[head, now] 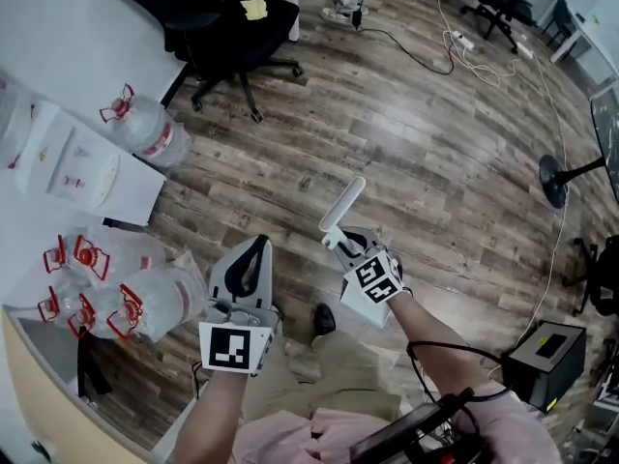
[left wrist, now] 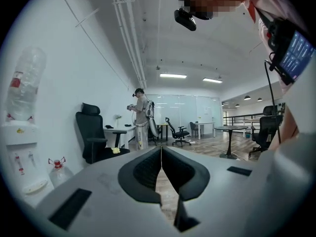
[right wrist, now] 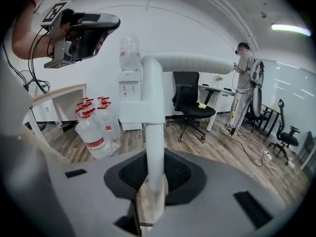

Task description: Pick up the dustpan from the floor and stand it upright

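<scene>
At 9 o'clock in the head view a cluster of water bottles (head: 145, 303) lies on the wooden floor (head: 435, 162). Just right of them is the left gripper (head: 253, 259) (left wrist: 160, 157), its jaws pressed together with nothing between them.

At its 3 o'clock, close beside it, the right gripper (head: 346, 247) (right wrist: 150, 181) is clamped on the white dustpan handle (head: 344, 204) (right wrist: 152, 122), which is held in the air, clear of the floor. The handle's long axis runs away from the jaws toward 1 o'clock in the head view. In the right gripper view it rises toward 12 o'clock, then bends toward 3 o'clock.

No view shows the pan itself. Standing it upright looks like the right hand's job, with the handle brought vertical as the pan end goes down.
</scene>
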{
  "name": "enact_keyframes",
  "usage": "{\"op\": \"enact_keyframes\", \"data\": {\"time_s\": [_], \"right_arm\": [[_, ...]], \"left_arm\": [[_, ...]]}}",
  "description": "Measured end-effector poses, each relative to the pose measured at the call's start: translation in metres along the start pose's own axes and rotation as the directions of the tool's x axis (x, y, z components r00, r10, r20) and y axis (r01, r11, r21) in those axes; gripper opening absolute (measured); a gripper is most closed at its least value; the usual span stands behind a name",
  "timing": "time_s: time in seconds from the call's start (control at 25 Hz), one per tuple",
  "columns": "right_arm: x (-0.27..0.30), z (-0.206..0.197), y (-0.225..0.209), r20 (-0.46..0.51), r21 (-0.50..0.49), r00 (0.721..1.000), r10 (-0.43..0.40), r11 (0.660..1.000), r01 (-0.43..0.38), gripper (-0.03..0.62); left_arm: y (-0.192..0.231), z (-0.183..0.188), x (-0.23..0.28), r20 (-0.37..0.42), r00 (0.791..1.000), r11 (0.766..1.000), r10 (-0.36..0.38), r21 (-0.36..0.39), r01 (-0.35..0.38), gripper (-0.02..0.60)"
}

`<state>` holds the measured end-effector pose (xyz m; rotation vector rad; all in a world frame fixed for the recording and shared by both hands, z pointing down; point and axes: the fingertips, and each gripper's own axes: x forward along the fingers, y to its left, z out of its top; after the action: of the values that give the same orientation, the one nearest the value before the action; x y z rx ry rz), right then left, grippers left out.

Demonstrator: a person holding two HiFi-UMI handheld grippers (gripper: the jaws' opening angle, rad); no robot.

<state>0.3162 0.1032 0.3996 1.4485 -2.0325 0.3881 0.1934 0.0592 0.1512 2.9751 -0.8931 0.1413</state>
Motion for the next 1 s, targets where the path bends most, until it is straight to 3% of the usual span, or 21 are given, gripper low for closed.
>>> {"op": "enact_keyframes", "data": {"time_s": [0.08, 0.68, 1.0], "right_arm": [[-0.017, -0.007, -0.005, -0.002, 0.013, 1.0, -0.023, 1.0, 0.023, 0.08], [-0.14, -0.075, -0.012, -0.037, 0.085, 0.988, -0.151, 0.984, 0.154, 0.078], [-0.19, -0.121, -0.018, -0.093, 0.151, 0.971, -0.22, 0.961, 0.232, 0.072]], "left_arm": [[-0.013, 0.012, 0.001, 0.016, 0.999, 0.999, -0.03, 0.036, 0.03, 0.014], [-0.087, 0.086, -0.002, 0.041, 0.979, 0.975, -0.199, 0.105, 0.194, 0.014], [-0.107, 0.101, 0.003, 0.028, 0.973, 0.967, -0.227, 0.124, 0.222, 0.014]]}}
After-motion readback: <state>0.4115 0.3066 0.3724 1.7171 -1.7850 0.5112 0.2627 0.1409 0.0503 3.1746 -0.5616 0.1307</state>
